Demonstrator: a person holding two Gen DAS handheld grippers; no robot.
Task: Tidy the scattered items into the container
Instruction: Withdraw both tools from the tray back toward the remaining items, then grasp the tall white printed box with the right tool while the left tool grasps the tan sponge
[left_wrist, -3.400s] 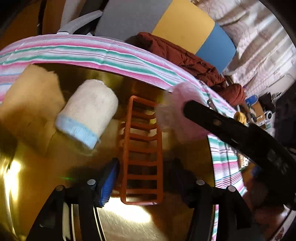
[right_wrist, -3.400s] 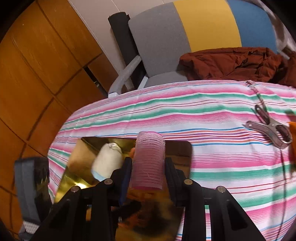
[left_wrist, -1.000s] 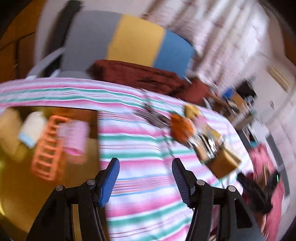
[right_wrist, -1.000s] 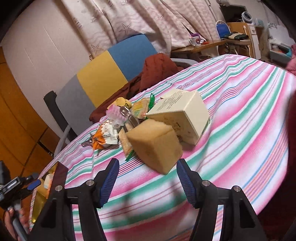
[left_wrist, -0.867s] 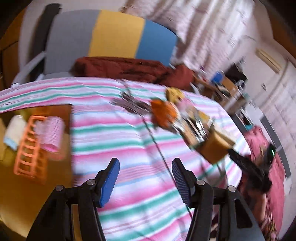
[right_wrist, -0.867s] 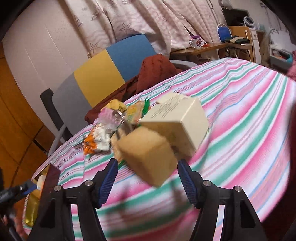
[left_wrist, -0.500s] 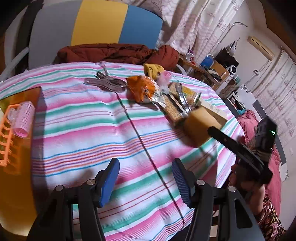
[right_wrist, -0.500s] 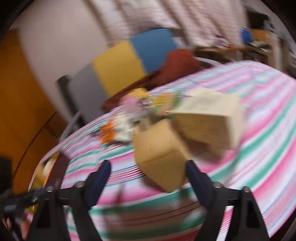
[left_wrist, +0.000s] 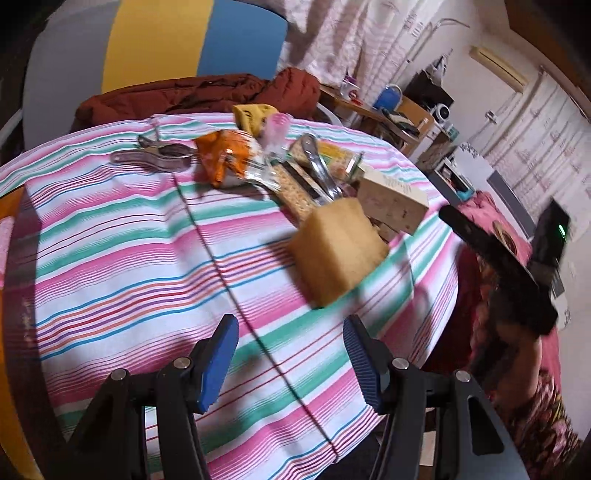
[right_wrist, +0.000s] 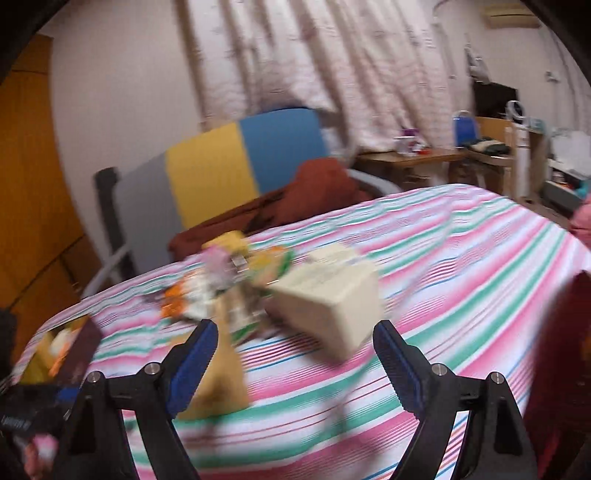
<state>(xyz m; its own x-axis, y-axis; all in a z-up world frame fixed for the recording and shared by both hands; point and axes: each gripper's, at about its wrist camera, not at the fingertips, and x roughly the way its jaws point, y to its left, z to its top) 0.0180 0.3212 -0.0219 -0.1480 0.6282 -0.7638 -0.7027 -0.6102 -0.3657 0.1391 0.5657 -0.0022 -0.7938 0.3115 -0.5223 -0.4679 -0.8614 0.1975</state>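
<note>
My left gripper (left_wrist: 291, 339) is open and empty above the striped tablecloth (left_wrist: 129, 258). Ahead of it lies a yellow sponge block (left_wrist: 336, 247), a cream box (left_wrist: 391, 199), an orange snack bag (left_wrist: 225, 155), metal tongs (left_wrist: 317, 166) and a metal clip (left_wrist: 151, 157). The gold tray (left_wrist: 7, 206) shows only at the far left edge. My right gripper (right_wrist: 295, 343) is open and empty, with the cream box (right_wrist: 328, 295) between and beyond its fingers and the sponge (right_wrist: 218, 373) by its left finger. The right wrist view is blurred.
A chair with a grey, yellow and blue back (left_wrist: 155, 48) holds a rust-red garment (left_wrist: 199, 92) behind the table. The table edge (left_wrist: 436, 295) drops off at the right. The tray (right_wrist: 59, 354) with small items shows at the left of the right wrist view.
The right gripper let go of the pink roller in the tray. Both grippers have swung away from the tray toward the pile of items. The left gripper moved nearer to the sponge.
</note>
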